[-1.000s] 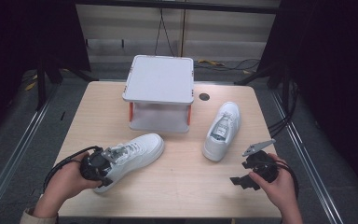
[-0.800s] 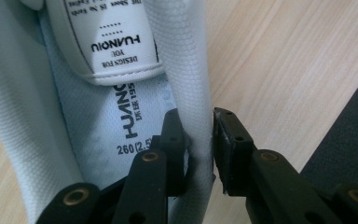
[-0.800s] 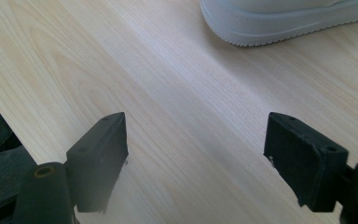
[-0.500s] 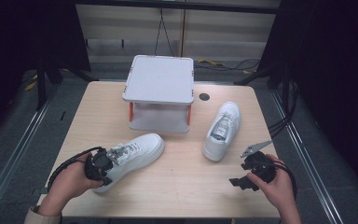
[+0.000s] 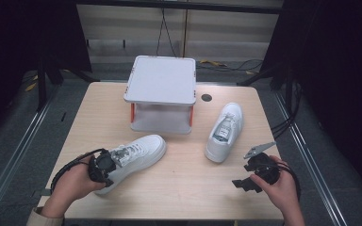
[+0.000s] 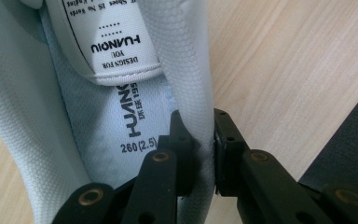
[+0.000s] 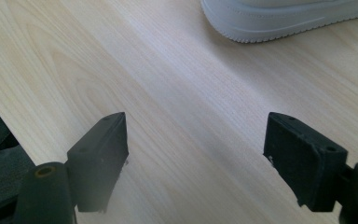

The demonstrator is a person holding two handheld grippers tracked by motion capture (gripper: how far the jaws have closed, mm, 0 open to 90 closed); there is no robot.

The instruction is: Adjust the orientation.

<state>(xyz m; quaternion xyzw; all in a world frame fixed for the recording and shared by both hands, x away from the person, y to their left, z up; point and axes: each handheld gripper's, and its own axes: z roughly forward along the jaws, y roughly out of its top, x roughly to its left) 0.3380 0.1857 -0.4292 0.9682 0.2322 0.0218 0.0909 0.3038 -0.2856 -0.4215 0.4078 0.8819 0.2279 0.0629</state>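
A pale wooden table (image 5: 179, 188) stands in a dark room, with a white stand (image 5: 161, 94) at its far side. In the high view the left gripper (image 5: 104, 165) sits at the heel of the near shoe (image 5: 134, 153), which lies toe toward the stand; the second shoe (image 5: 225, 132) rests to the right, and the right gripper (image 5: 254, 176) hovers near the table's front edge, apart from it.

In the left gripper view the jaws pinch the near shoe's collar (image 6: 191, 107) — one inside, one outside — above the printed insole.

In the right gripper view the jaws stand wide over bare wood, the second shoe's sole (image 7: 284, 21) ahead.

I judge the first grasp made; both shoes remain on the table — lifting and placing are left.
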